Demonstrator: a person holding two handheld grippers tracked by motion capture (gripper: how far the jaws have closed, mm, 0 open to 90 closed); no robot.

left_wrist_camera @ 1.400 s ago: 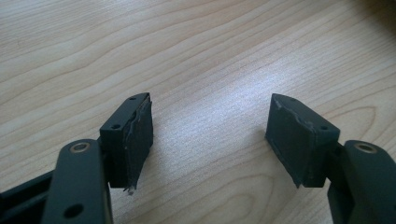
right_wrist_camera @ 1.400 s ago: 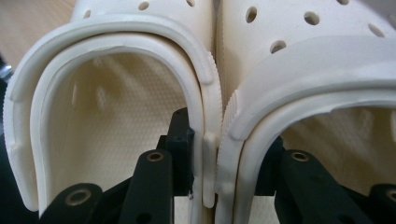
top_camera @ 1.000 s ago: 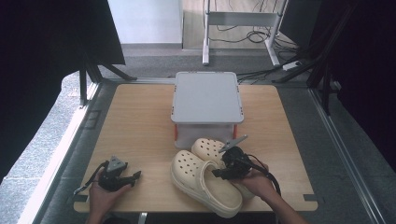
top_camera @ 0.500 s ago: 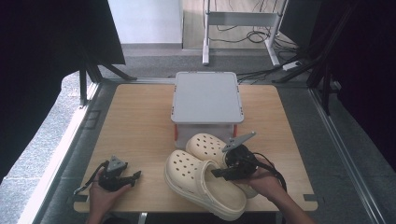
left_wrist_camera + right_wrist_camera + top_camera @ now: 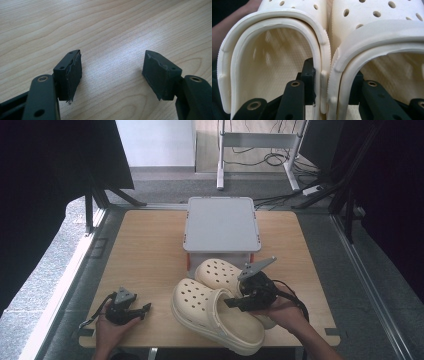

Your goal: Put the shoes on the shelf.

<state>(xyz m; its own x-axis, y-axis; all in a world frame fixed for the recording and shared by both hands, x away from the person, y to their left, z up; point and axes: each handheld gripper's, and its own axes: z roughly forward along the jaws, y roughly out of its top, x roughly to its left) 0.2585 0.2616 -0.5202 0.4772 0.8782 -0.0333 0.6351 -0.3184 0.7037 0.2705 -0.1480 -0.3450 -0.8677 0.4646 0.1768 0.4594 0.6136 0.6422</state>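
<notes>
Grey floor surrounds a light wooden desk [image 5: 150, 250], with dark curtains at both sides and white frame legs and cables beyond its far edge. At the middle of the far half of the desk stands a grey lidded box [image 5: 221, 225].

Just in front of the box, the right hand-held gripper [image 5: 231, 303] carries a pair of cream clogs. The left clog [image 5: 215, 315] is the nearer one in the high view, its toe pointing up and left; the right clog [image 5: 217, 271] lies behind it, its toe close to the front of the box. In the right gripper view the two clogs sit side by side with their heel openings facing the camera, the left clog [image 5: 274, 45] on the left and the right clog [image 5: 382, 37] on the right. One black jaw reaches inside each opening, so the two adjoining side walls are pinched together between the pads. The jaws stand part-way closed, held apart by those two walls. The hand [image 5: 287, 312] around this gripper comes in from the lower right.

Near the front left corner of the desk, the left hand-held gripper [image 5: 145, 309] rests low over the wood, well apart from the clogs. In the left gripper view its jaws stand wide apart above bare wood grain [image 5: 112, 32], with nothing between them.
</notes>
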